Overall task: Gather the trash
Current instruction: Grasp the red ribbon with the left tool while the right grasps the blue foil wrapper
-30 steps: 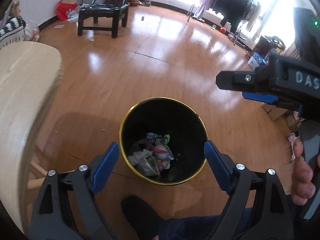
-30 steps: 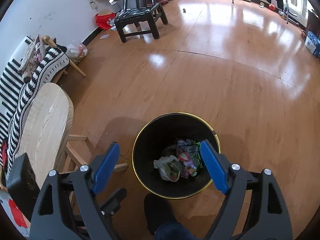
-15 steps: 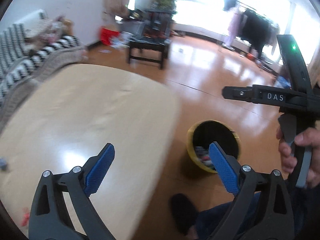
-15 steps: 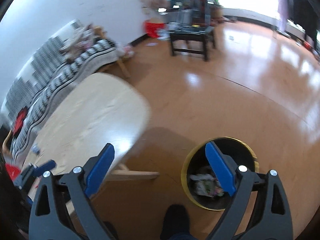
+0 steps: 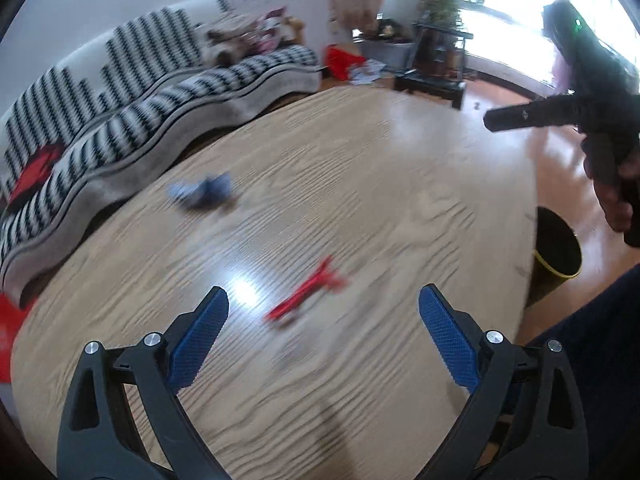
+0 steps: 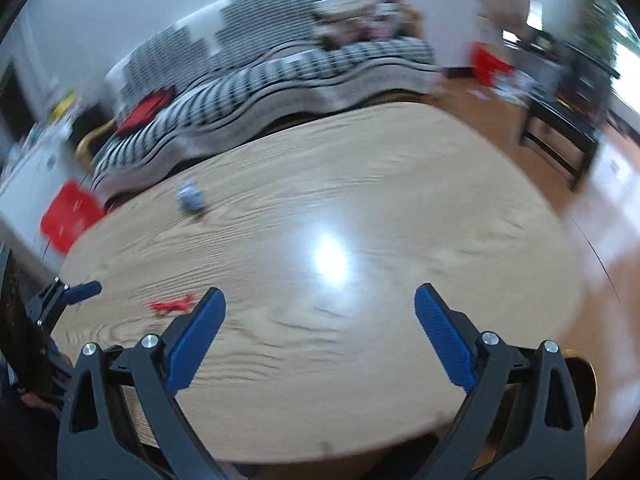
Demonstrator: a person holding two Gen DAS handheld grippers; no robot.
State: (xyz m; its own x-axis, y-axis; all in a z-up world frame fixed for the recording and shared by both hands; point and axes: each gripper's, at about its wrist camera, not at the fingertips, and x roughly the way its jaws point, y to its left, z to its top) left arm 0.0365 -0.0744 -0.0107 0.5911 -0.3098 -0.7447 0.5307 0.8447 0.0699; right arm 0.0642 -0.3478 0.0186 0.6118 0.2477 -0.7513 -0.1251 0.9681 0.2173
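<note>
- Oval wooden table (image 5: 360, 168), pale grain, glossy highlight.
- Red wrapper (image 5: 308, 294) lying near the table's near edge.
- Crumpled blue-grey scrap (image 5: 202, 194) farther back, well apart from it.

Oval wooden bench (image 5: 360, 184) fills the centre. Striped black-and-white sofa (image 5: 168, 92) at ten o'clock. Dark chair (image 6: 560, 128) at two o'clock on glossy wood floor (image 6: 608, 240).
</note>
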